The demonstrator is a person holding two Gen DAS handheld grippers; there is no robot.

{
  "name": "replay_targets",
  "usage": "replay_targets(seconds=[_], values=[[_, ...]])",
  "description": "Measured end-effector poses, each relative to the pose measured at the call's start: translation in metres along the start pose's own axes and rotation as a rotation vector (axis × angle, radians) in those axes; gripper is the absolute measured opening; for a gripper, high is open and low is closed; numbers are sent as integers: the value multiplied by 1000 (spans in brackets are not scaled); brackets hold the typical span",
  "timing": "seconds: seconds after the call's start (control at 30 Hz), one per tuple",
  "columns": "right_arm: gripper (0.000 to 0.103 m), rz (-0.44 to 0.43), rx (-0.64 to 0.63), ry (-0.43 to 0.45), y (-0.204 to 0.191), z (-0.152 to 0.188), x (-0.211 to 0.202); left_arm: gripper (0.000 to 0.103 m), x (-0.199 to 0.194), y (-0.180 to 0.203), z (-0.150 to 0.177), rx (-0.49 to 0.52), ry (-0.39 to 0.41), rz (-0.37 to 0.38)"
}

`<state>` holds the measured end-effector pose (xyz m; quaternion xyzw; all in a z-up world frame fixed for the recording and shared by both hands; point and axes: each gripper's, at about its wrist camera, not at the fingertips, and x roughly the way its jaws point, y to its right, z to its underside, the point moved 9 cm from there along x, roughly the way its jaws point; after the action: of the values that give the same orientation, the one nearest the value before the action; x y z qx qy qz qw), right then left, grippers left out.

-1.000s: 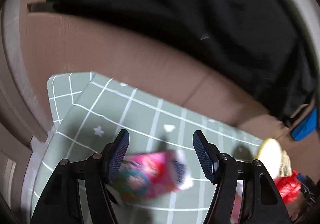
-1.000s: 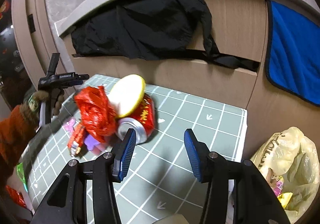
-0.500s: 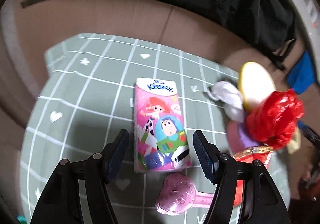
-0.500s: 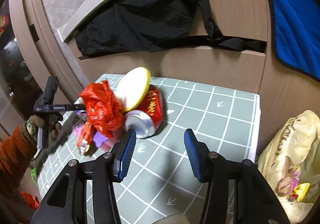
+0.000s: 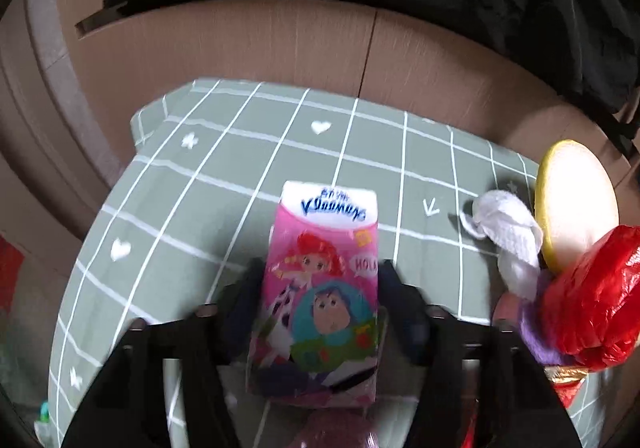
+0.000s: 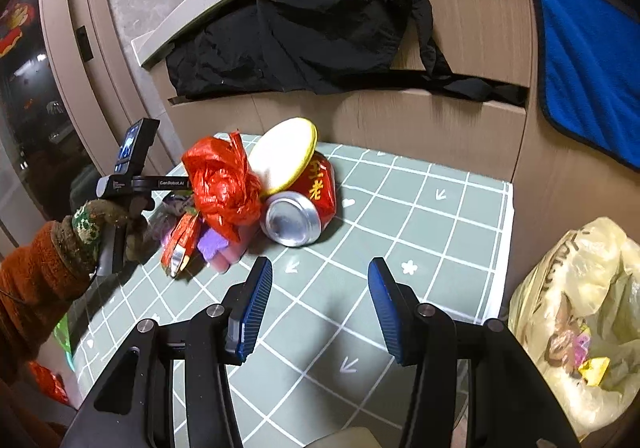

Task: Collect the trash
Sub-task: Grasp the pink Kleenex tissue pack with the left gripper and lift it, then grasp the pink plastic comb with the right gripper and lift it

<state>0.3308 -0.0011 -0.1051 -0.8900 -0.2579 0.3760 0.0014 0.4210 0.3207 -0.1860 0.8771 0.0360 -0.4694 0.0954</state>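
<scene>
Tissue pack (image 5: 320,288), pink with cartoon figures, sat between the two fingers of the left tool (image 5: 320,312), which pressed against its sides and gripped it over the green checked worktop (image 5: 240,168). That tool pointed forward and slightly down toward the brown panel behind the worktop; its fingers were blurred. From the right wrist view the left tool's body (image 6: 132,176) was seen at the worktop's far left edge, held in a gloved hand (image 6: 108,224) with an orange sleeve, roughly level.

Just right of the pack lay the trash pile: a crumpled white tissue (image 5: 504,232), a yellow-rimmed round lid (image 5: 576,208) leaning upright, a crumpled red plastic bag (image 5: 596,296) and a purple piece beneath it.

The right tool (image 6: 320,308) hovered above the worktop with its blue-padded fingers spread wide and nothing between them, aimed toward the pile. Ahead of it a red drink can (image 6: 304,204) lay on its side, silver end facing the camera, touching the lid and the red bag. A yellowish plastic bag (image 6: 580,320) holding scraps stood off the worktop's right edge.
</scene>
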Motion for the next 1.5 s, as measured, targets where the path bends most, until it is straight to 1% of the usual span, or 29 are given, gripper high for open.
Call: replay_targets(seconds=[0.1,0.13,0.23,0.27,0.37,0.47,0.6,0.7,0.77,0.83,0.93,0.97,1.03,1.23,1.33,1.37,1.4,1.5], values=[[48,-12,-6,4,-8,1,-2,46,-14,-7,10,-84,-4,53],[48,-18,-17,8,-13,1,-3,46,-23,-10,14,-103,11,64],[48,-38,-62,7,-31,-2,-3,45,-62,-13,29,-133,89,80],[48,-50,-74,2,-38,-3,-1,45,-81,-15,38,-149,125,77],[48,-110,-110,-21,-65,-5,10,45,-120,-23,61,-195,187,41],[48,-189,-166,-55,-102,-7,27,45,-156,-35,84,-235,249,8],[48,-318,-292,-118,-163,-6,57,46,-196,-59,109,-289,317,-43],[48,-395,-372,-173,-201,-3,82,46,-212,-74,125,-310,352,-88],[48,-424,-435,-210,-224,1,103,46,-221,-86,137,-347,368,-98],[47,-426,-498,-240,-242,9,126,46,-226,-96,145,-381,377,-117],[47,-377,-583,-245,-253,11,154,46,-231,-111,157,-417,387,-147],[47,-358,-603,-245,-255,12,162,46,-231,-115,159,-430,386,-144],[47,-354,-620,-255,-256,13,174,46,-225,-120,161,-447,377,-136],[47,-322,-692,-265,-264,19,194,46,-204,-124,158,-470,348,-114],[45,-311,-701,-262,-266,18,197,46,-197,-123,156,-466,333,-104],[41,-304,-695,-261,-265,17,197,46,-196,-121,156,-464,330,-100],[41,-300,-682,-255,-264,15,193,46,-196,-119,156,-461,330,-97],[41,-334,-627,-218,-261,4,168,46,-197,-111,153,-450,335,-89]])
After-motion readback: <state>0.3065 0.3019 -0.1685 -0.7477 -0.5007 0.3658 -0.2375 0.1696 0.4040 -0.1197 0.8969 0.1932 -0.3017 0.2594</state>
